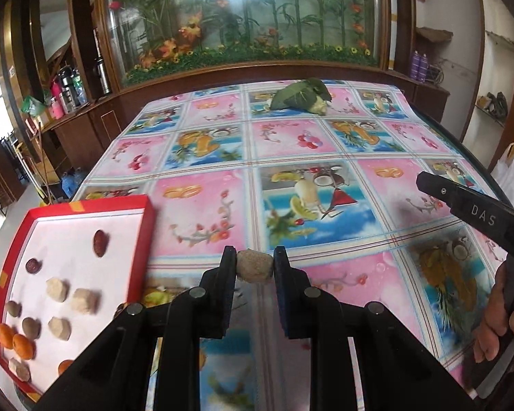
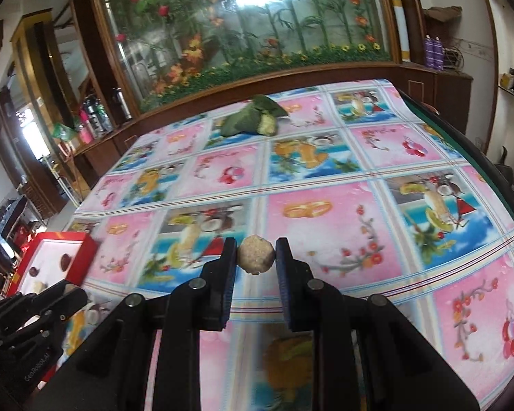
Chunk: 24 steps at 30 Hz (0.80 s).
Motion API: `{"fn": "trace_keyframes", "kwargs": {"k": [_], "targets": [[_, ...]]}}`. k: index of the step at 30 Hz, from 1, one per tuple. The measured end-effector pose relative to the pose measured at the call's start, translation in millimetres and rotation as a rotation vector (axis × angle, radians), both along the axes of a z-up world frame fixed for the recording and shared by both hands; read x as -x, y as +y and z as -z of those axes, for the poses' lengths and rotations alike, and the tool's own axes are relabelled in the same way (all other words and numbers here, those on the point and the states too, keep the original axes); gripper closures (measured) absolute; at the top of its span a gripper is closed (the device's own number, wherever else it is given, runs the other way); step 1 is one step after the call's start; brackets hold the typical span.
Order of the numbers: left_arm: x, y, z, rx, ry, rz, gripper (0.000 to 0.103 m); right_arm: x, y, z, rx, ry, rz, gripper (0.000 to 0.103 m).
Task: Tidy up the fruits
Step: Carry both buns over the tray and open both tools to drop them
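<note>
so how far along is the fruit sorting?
Mostly done, it seems: the red tray already holds dark red fruits, tan pieces and oranges. In hand: the left gripper and right gripper each clamp a tan fruit. Left: dropping both into the tray. A leafy bundle sits on the table's far side.

Left tool (image 1: 255, 268) pinches a tan lump (image 1: 254, 268) above the bench (image 1: 325, 144), right of red tray (image 1: 144, 257).

Both grippers (image 1: 255, 267) (image 2: 256, 255) clamped, loaded.
</note>
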State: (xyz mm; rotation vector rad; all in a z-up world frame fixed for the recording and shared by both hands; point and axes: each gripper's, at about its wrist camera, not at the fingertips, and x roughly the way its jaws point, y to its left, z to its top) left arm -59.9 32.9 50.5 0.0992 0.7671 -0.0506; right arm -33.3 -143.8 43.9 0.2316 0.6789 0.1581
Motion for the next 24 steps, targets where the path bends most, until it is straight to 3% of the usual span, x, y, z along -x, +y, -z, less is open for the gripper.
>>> {"fn": "trace_keyframes", "kwargs": {"k": [9, 24], "targets": [[21.2, 30.4, -6.3, 0.037, -0.032, -0.044, 0.082, 22.8, 68.4, 2.7, 0.038, -0.020, -0.128, 0.078], [55.6, 99.2, -29.8, 0.099, -0.116, -0.133, 0.082, 44.3, 140.3, -6.7, 0.032, -0.011, -0.227, 0.078]]}}
